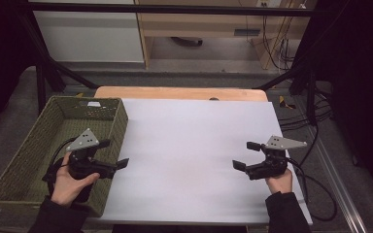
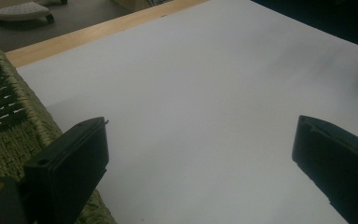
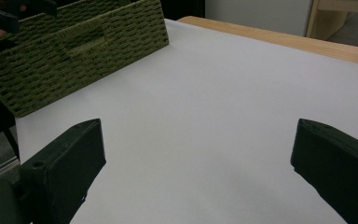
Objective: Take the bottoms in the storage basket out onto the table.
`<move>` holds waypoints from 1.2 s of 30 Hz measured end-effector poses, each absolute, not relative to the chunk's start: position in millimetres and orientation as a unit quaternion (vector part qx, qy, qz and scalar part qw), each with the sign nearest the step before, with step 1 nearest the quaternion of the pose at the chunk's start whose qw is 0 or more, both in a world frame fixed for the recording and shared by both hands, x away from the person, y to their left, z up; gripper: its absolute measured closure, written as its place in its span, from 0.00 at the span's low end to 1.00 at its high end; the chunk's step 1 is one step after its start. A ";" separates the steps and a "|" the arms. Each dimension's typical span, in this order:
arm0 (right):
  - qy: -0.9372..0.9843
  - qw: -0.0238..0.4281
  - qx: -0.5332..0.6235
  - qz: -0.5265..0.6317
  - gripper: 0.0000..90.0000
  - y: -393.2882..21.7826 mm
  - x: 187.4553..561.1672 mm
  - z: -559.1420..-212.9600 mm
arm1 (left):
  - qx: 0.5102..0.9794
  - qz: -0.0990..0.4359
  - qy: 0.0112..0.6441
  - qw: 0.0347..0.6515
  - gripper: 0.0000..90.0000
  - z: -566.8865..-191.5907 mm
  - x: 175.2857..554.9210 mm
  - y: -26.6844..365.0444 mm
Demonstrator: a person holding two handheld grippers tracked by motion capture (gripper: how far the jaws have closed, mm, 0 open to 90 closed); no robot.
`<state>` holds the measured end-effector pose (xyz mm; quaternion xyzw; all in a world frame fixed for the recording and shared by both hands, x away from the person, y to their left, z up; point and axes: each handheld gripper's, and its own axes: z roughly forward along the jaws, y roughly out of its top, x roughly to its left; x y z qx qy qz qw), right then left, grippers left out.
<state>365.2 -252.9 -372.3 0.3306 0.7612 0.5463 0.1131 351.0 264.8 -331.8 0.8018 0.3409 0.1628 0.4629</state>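
1. At the lower left of the high view, the left tongs [image 1: 113, 153] hang over the right wall of the green woven basket [image 1: 14, 160], with the jaws spread wide and nothing between them.
2. At the lower right of the same view, the right tongs [image 1: 246, 155] hover over the white sheet [image 1: 189, 145] that covers the surface; these jaws are also spread wide and hold nothing.
3. Both tongs point toward the middle of the sheet, so they face each other and stand well apart.
4. The basket is the nearest thing to the tongs. It lies along the left side of the frame, and its long axis runs from the lower left toward the upper middle, beside the left edge of the sheet.
5. From the left gripper view, the basket rim [image 2: 16, 121] sits just beside the jaw at the lower left of that frame, perhaps touching; I cannot tell for sure.
6. From the right gripper view, the basket [image 3: 74, 51] is far off in the upper left.
7. I judge that the left hand is much nearer, so a move on the basket falls to it.
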 end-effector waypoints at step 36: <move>0.769 0.111 0.329 0.537 0.04 -250.2 366.2 -375.4 | 0.796 0.178 0.375 0.440 0.04 -316.8 336.9 305.0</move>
